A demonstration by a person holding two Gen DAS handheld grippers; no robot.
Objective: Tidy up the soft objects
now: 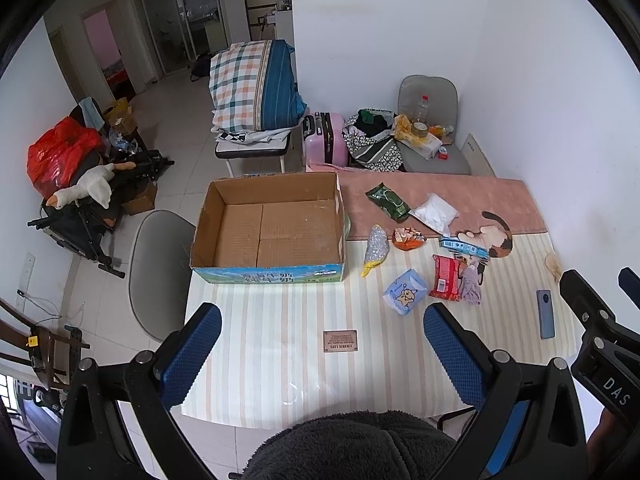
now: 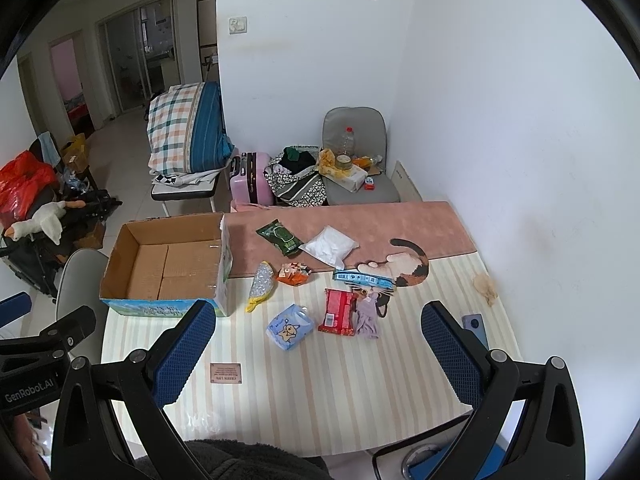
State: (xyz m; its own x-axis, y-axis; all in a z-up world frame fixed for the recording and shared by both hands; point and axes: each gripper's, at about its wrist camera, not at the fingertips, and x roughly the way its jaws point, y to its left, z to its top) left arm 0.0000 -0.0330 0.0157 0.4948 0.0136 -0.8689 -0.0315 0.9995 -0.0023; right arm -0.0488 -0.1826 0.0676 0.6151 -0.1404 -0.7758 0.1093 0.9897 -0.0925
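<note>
Bare striped table (image 1: pixel 280 360) edge (box (image 1: pixel 268 228) apart)

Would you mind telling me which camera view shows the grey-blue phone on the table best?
The left wrist view shows the phone best: its whole length lies unobstructed on the striped table. In the right wrist view, the right gripper's finger hides most of it, leaving only the top end visible.

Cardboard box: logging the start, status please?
Left claw open, right claw open, both empty. Open brown cardboard box empty; soft packets, like the blue tissue pack, loose on the striped table. Nothing blocking.
</note>
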